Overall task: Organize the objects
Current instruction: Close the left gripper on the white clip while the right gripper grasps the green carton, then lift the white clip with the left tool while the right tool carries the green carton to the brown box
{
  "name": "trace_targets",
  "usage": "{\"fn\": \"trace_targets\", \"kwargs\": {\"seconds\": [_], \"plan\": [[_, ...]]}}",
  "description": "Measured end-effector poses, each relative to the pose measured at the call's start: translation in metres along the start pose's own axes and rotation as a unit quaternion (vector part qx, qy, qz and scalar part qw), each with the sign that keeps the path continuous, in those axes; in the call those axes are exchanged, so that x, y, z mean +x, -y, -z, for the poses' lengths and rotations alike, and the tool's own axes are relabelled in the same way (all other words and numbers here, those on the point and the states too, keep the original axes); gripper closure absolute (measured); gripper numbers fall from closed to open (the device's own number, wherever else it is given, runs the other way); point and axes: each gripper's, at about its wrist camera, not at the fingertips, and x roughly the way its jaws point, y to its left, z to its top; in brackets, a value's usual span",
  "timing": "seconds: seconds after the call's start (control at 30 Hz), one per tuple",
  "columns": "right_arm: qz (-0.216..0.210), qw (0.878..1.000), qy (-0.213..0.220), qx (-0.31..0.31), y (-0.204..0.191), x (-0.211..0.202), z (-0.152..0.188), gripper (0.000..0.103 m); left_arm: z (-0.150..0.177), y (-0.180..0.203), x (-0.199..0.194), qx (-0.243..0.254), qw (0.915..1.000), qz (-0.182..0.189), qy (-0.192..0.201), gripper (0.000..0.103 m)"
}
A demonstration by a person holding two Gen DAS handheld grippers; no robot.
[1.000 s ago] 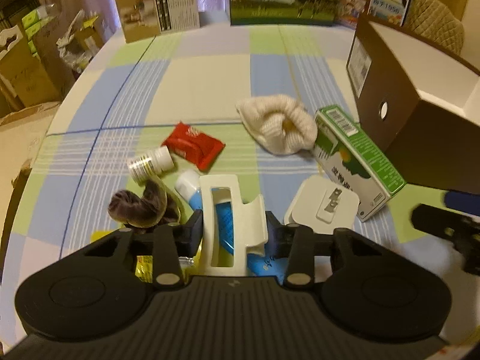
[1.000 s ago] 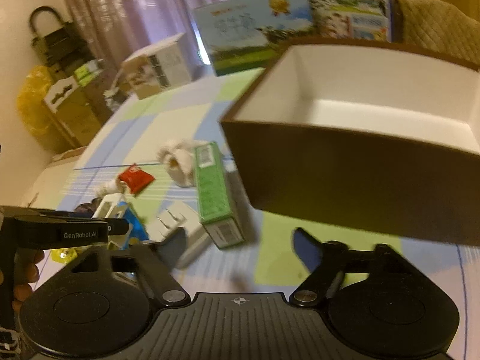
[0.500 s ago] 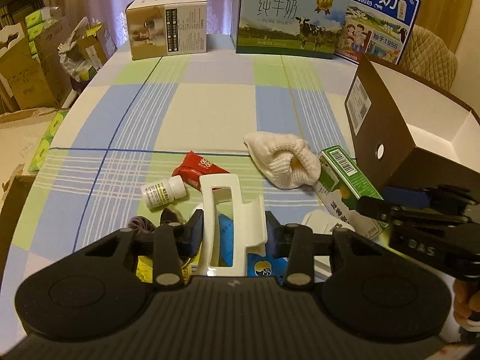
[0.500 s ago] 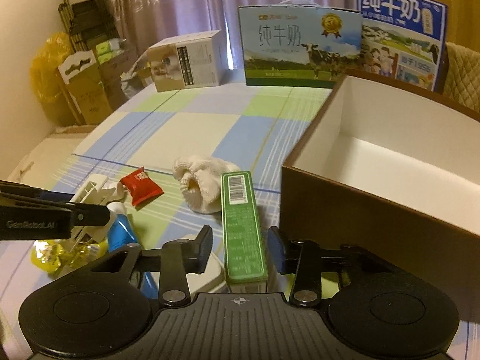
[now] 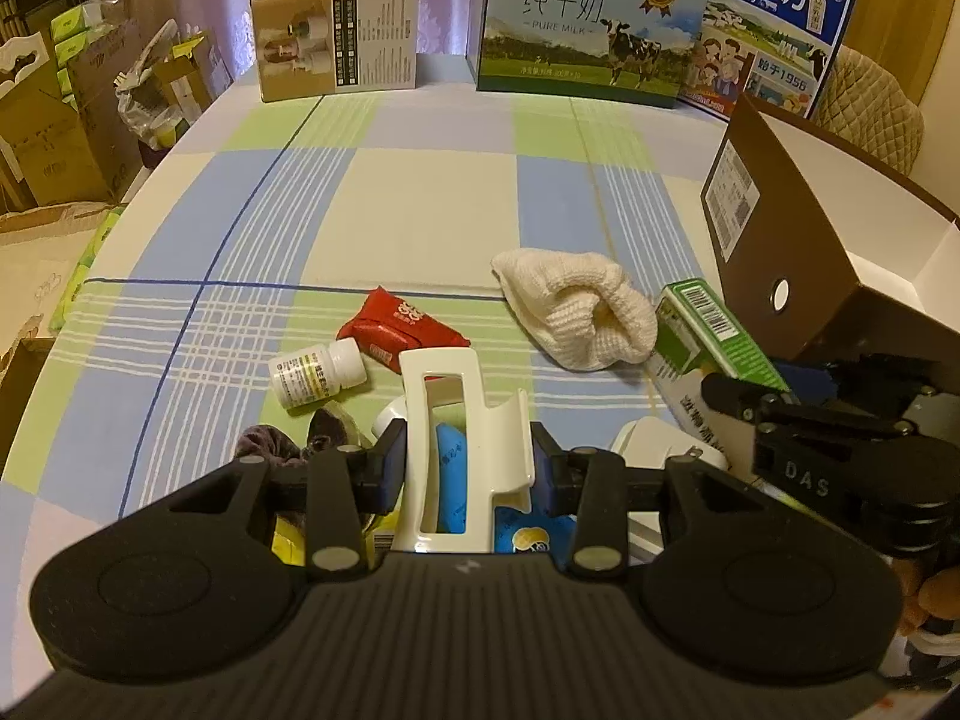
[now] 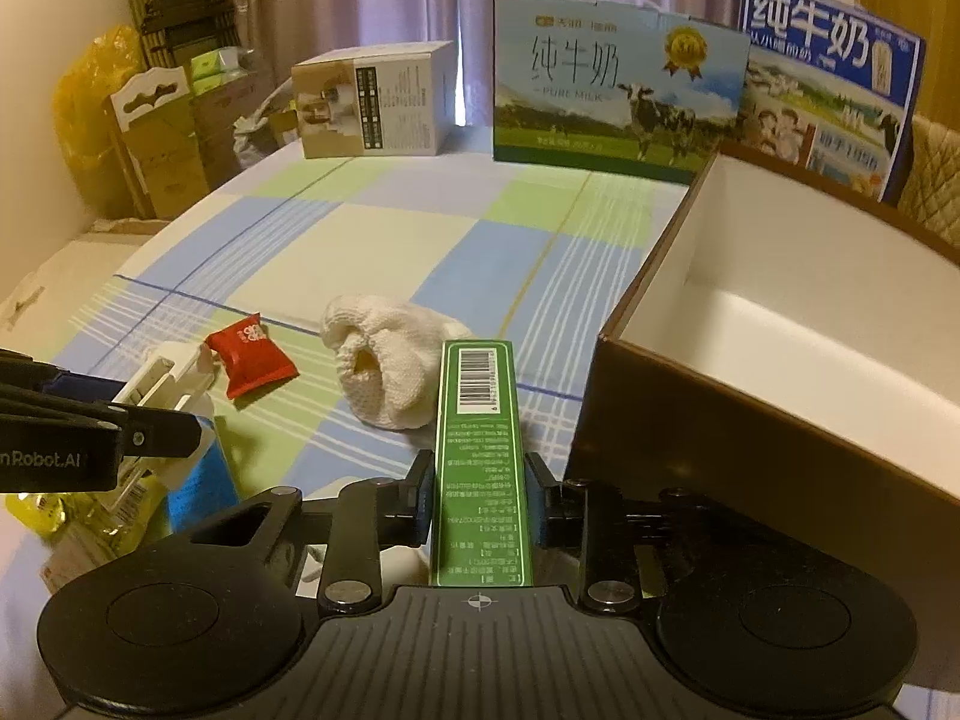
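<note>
My left gripper point(image 5: 468, 471) is shut on a white plastic clip point(image 5: 447, 408), held just above a blue tube point(image 5: 451, 480) in the clutter. In the right wrist view my right gripper point(image 6: 480, 495) is shut on a long green carton point(image 6: 480, 450), its pads pressing both long sides. That green carton point(image 5: 708, 324) lies beside the open brown box point(image 6: 798, 336) with a white inside. A white knitted sock point(image 5: 576, 312), a red packet point(image 5: 399, 324) and a small pill bottle point(image 5: 315, 373) lie on the checked tablecloth point(image 5: 420, 210).
A dark scrunchie point(image 5: 270, 450), a white plug adapter point(image 5: 651, 450) and a yellow packet point(image 6: 36, 507) sit near the front edge. Milk cases point(image 5: 588, 30) and a beige carton point(image 5: 336, 36) stand along the far edge. Cardboard boxes point(image 5: 48, 138) crowd the floor at left.
My right gripper swung from in front of the brown box down to the green carton and its fingers closed on it. The left gripper kept the white clip and drew back slightly.
</note>
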Motion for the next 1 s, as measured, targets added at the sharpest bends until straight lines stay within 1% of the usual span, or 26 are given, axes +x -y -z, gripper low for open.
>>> {"fn": "trace_targets", "kwargs": {"seconds": [0.1, 0.37, 0.5, 0.7, 0.87, 1.0], "plan": [[0.002, 1.0, 0.012, 0.003, 0.001, -0.006, -0.004, 0.076, 0.002, 0.0, 0.0, 0.003, 1.0, 0.001, 0.0, 0.066], [-0.014, 0.999, 0.048, -0.005, -0.006, -0.034, -0.017, 0.076, -0.001, 0.002, -0.008, 0.006, 0.9999, -0.002, 0.011, 0.066], [-0.023, 0.998, 0.062, -0.004, -0.007, -0.049, -0.024, 0.077, -0.006, 0.006, -0.016, 0.006, 0.9998, 0.003, 0.018, 0.066], [-0.035, 0.993, 0.113, 0.018, 0.0, -0.088, -0.037, 0.077, -0.018, 0.018, -0.035, 0.015, 0.9989, 0.016, 0.04, 0.066], [-0.025, 0.988, 0.146, 0.035, 0.012, -0.114, -0.049, 0.077, -0.035, 0.034, -0.046, 0.027, 0.9979, 0.024, 0.054, 0.066], [0.002, 0.984, 0.169, 0.058, 0.033, -0.131, -0.055, 0.077, -0.054, 0.053, -0.055, 0.044, 0.9957, 0.034, 0.073, 0.066]]}}
